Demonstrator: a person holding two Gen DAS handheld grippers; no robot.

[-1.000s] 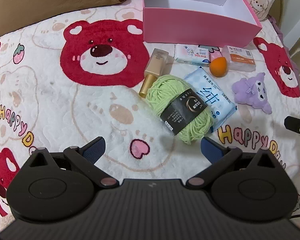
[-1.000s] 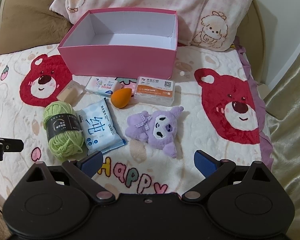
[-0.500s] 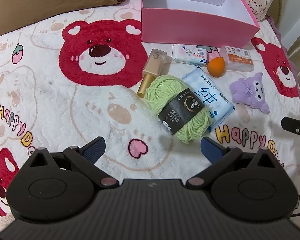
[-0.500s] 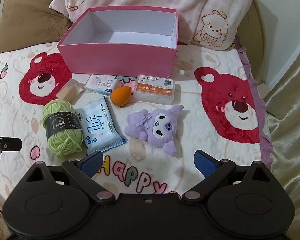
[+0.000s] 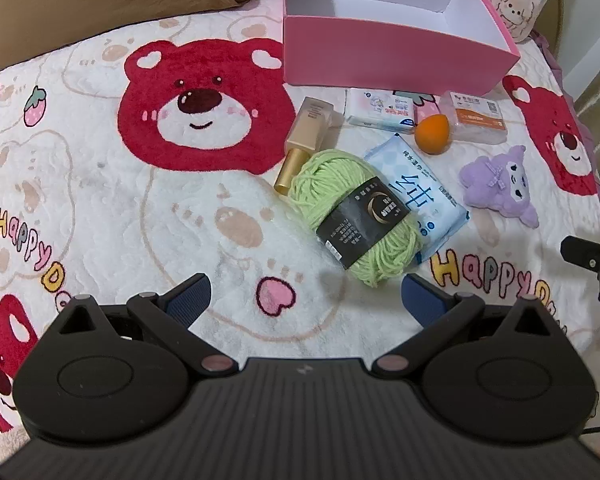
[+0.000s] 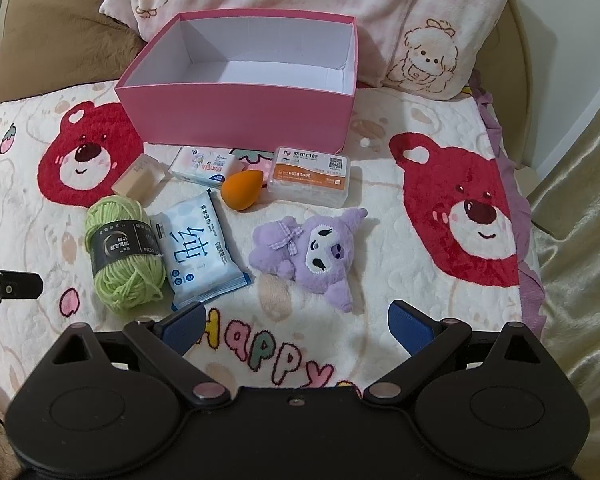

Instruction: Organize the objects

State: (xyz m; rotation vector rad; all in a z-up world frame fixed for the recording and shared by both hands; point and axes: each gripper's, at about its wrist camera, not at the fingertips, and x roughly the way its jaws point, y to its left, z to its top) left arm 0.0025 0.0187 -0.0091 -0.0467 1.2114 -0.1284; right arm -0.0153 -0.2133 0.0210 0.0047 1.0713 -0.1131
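1. The left gripper (image 5: 304, 300) hovers low over the bear-print blanket (image 5: 100, 208), its blue-padded fingers spread wide and grasping nothing; the green yarn ball (image 5: 352, 216) lies just ahead of its right finger.
2. The right gripper (image 6: 296, 328) is likewise spread wide and empty, pointing toward the purple plush toy (image 6: 312, 252), which lies on the blanket just beyond its fingertips.
3. The pink box (image 6: 244, 92) stands open at the far side, in front of the pillows (image 6: 300, 4).
4. Between box and grippers lie a foundation bottle (image 5: 304, 140) touching the yarn, a blue wipes pack (image 5: 420, 196) partly under the yarn, a tissue pack (image 6: 206, 166), an orange sponge (image 6: 242, 190) and a floss-pick case (image 6: 312, 176).
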